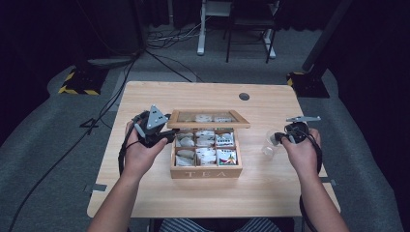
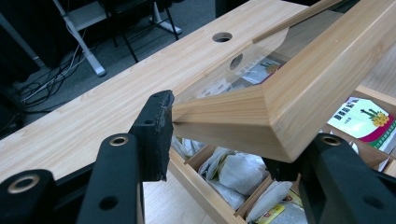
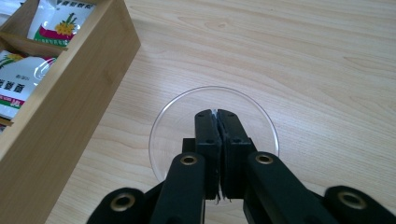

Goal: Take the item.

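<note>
Two hand-held grippers: left hand-held gripper (image 2: 224,135) clamping lid (image 2: 299,88).

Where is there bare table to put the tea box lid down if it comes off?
The table is bare behind the tea box, up to the round hole, and along the near edge in front of it. It is crowded beside the box: the left gripper holds the lid, the right gripper holds the glass.

pale wooden tea box (image 1: 205,172), clear glass (image 3: 173,116)
</note>
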`<action>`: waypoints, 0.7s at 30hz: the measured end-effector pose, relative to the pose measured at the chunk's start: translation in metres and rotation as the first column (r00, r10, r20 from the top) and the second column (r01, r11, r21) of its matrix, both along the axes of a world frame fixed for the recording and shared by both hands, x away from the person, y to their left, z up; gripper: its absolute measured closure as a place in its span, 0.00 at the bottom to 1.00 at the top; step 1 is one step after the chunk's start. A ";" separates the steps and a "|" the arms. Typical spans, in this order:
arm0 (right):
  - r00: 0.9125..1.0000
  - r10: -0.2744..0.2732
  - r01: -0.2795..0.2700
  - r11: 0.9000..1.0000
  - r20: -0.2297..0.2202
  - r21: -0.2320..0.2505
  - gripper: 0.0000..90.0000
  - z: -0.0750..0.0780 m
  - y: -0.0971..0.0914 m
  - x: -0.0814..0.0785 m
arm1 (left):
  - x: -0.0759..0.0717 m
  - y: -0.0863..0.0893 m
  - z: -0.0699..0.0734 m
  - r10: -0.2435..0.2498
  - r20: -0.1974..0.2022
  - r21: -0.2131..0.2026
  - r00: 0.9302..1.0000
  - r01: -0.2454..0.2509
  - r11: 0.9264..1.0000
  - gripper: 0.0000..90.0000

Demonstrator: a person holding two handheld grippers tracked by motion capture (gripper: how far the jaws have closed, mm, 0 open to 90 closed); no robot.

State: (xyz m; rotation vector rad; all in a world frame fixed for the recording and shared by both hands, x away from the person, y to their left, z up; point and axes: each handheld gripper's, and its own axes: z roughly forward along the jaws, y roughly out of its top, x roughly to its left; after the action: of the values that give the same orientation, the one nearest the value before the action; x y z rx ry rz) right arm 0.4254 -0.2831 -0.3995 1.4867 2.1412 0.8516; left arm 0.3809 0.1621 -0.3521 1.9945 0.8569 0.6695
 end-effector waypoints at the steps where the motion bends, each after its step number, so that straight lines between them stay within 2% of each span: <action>1: 1.000 -0.001 0.001 1.000 -0.001 0.000 0.98 -0.001 0.000 0.000 | 0.000 0.000 0.000 0.000 0.000 -0.001 1.000 0.000 1.000 0.56; 5: 1.000 0.000 0.000 1.000 0.011 -0.001 0.82 -0.003 0.001 0.001 | 0.000 0.000 0.000 0.000 -0.001 -0.004 1.000 0.000 1.000 0.56; 12: 0.999 -0.007 0.008 1.000 0.049 -0.007 0.69 -0.002 -0.001 0.001 | 0.000 0.000 0.000 -0.002 -0.003 -0.002 1.000 0.002 1.000 0.56; 21: 0.990 -0.025 0.020 0.999 0.139 0.032 0.48 0.002 -0.018 0.000 | 0.002 -0.001 -0.001 -0.001 -0.005 -0.001 1.000 0.001 1.000 0.55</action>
State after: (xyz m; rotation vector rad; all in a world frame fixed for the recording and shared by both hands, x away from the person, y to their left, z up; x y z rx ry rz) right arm 0.4254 -0.3010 -0.3980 1.4192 2.0151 0.9554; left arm 0.3824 0.1615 -0.3530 1.9961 0.8594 0.6635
